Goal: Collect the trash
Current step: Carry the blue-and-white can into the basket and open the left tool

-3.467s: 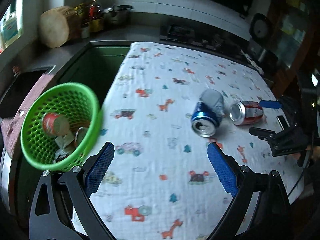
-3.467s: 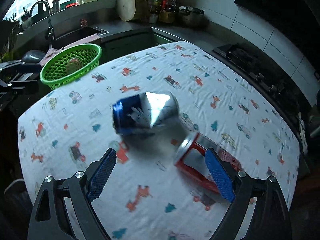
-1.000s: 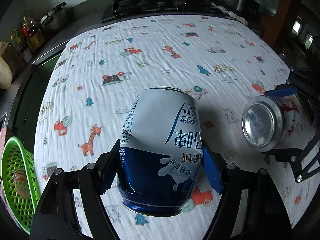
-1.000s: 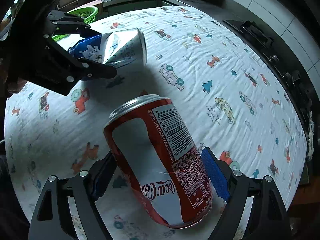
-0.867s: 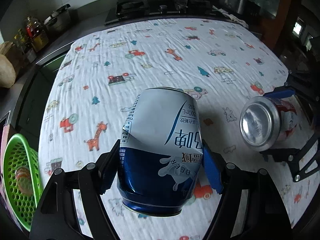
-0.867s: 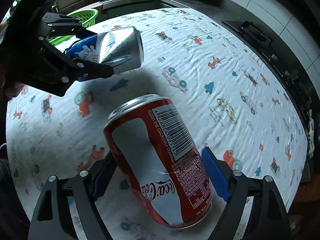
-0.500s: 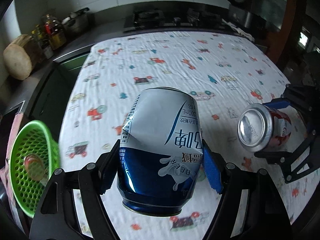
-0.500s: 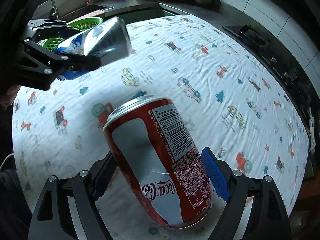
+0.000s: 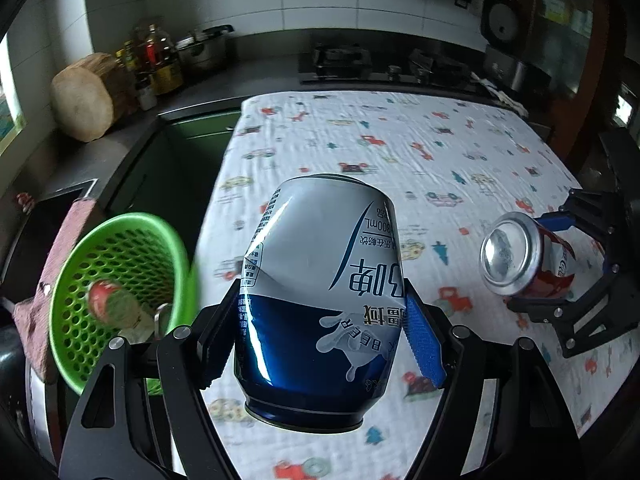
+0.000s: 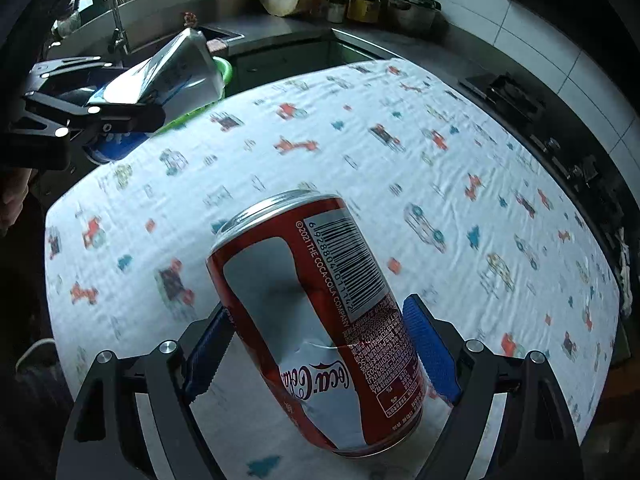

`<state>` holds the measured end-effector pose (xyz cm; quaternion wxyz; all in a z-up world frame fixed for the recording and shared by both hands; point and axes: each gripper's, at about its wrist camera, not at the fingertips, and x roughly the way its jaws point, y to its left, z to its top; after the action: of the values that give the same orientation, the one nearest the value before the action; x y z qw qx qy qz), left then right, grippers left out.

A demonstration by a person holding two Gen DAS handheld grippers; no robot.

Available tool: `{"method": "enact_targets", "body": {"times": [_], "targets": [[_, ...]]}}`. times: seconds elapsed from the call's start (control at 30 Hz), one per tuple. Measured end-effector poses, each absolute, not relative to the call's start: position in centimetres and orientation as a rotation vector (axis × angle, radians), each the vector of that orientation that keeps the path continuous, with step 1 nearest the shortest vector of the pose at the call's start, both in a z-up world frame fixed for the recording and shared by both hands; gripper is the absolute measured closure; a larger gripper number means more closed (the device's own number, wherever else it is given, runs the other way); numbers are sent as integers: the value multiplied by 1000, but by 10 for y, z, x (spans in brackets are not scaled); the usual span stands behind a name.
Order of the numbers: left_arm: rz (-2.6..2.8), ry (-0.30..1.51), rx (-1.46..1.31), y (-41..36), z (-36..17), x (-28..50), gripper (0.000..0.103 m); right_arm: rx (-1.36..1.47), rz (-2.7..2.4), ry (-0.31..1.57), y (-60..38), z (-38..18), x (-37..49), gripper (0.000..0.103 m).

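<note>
Both tongs have a can each right now. The left tongs (image 9: 320, 340) are pinching a dented blue and silver beer can (image 9: 320, 292), which fills the centre of the left wrist view, blue pads pressed into its sides and the can's bottom end pointing back at the camera. It's up off the tabletop (image 9: 400, 152), which is covered in a white cloth with little car, giraffe and tree prints.

The green basket (image 9: 80, 340) sits at the lower left of that frame, just off the cloth's edge, resting on a pinkish towel (image 9: 66, 236). There's already some stuff in it, including a red can (image 9: 105, 296), a bit blurry.

The right tongs (image 10: 320, 344) are clamped on a dented red Coca-Cola can (image 10: 316, 320), tilted, top end leaning toward the upper left of the right wrist frame, barcode facing up. In the left wrist view the same can shows at the right edge with its silver top toward the camera, held above the cloth.

Background: a chunky wooden chopping block (image 9: 86, 98) and some bottles (image 9: 154, 60) at upper left, a gas stove (image 9: 384, 66) along the top, and a tap (image 10: 108, 12) at the upper left of the right wrist view.
</note>
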<state>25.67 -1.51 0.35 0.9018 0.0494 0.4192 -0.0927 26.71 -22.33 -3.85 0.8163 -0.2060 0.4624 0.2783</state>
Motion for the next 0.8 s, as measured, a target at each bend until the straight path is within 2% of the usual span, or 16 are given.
{"method": "enact_targets", "body": {"times": [0.5,0.8], "targets": [[-5,844,-14,108,15,250,30,-443,685,949,-138,-26,269,22],[98,871,-86,176,-4,271,30,-429,721,942,-96,-22,280,22]]}}
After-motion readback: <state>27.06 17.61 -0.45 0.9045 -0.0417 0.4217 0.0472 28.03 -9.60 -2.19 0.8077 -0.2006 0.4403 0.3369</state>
